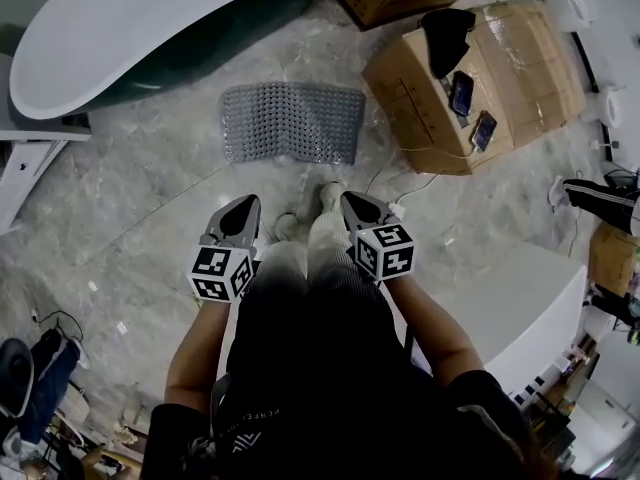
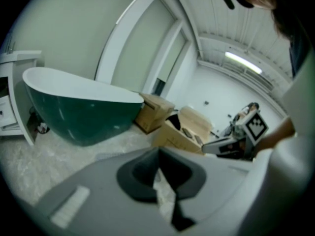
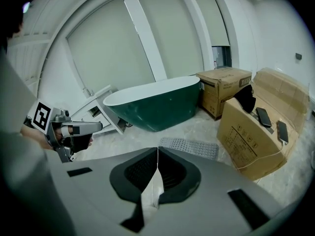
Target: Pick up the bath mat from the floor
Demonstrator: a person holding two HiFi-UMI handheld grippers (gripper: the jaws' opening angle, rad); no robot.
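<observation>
Bath mat (image 1: 292, 121) sits upper centre of the head view, flat on the floor (image 1: 140, 208), all edges showing. In the right gripper view its near edge is cut off by the gripper body; in the left gripper view it's mostly hidden. Long axis runs left-right across the frame, long side facing the person's feet, between bathtub (image 1: 130, 18) upper left and cardboard box (image 1: 470, 88) upper right. Left gripper (image 1: 243, 208) & right gripper (image 1: 357, 206) are lower centre, well short of the mat. Both sets of jaws are closed tip to tip, nothing in them.
</observation>
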